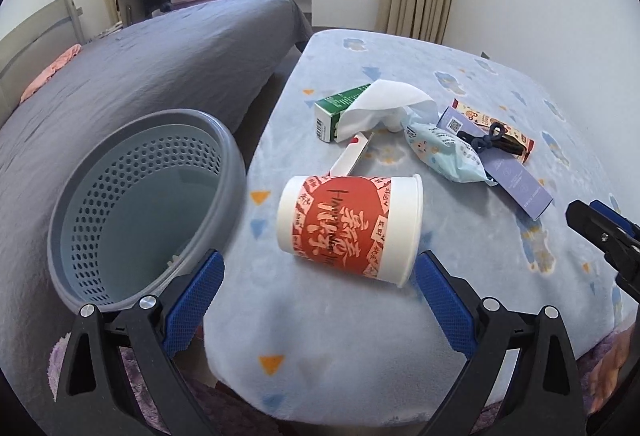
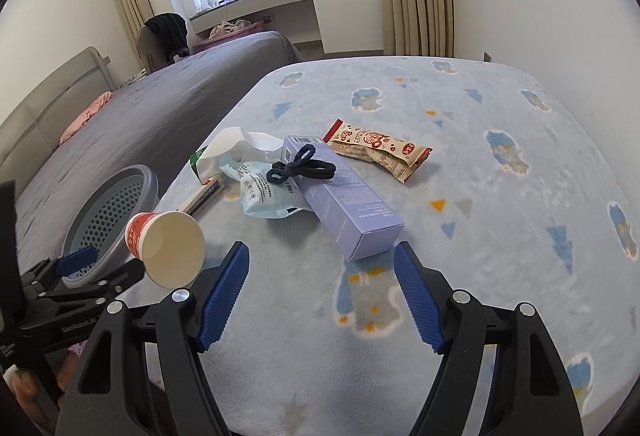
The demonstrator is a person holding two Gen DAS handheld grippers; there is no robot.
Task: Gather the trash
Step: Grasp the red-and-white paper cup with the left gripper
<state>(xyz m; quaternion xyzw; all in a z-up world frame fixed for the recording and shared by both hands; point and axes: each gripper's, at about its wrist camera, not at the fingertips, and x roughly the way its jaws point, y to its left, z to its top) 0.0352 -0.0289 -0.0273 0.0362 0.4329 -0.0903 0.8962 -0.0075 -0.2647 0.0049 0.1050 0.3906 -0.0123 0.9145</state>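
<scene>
A red-and-white paper cup (image 1: pixel 352 228) lies on its side on the blue blanket, just ahead of my left gripper (image 1: pixel 320 292), which is open with nothing between its pads. The grey perforated basket (image 1: pixel 140 204) stands left of the cup, against the blanket's edge. My right gripper (image 2: pixel 320 292) is open and empty, its tips just short of the near end of a purple box (image 2: pixel 348 204). A dark hair tie (image 2: pixel 302 168) rests on that box. Behind lie a snack wrapper (image 2: pixel 380 148), a pale blue wipes packet (image 2: pixel 264 192), a white tissue (image 2: pixel 240 144) and a green carton (image 1: pixel 332 112).
The blanket-covered surface (image 2: pixel 500 236) ends in a rounded front edge near both grippers. A grey bed (image 1: pixel 140 76) runs along the left behind the basket. The left gripper (image 2: pixel 96 272) shows at the right wrist view's left edge. Curtains and a white wall stand behind.
</scene>
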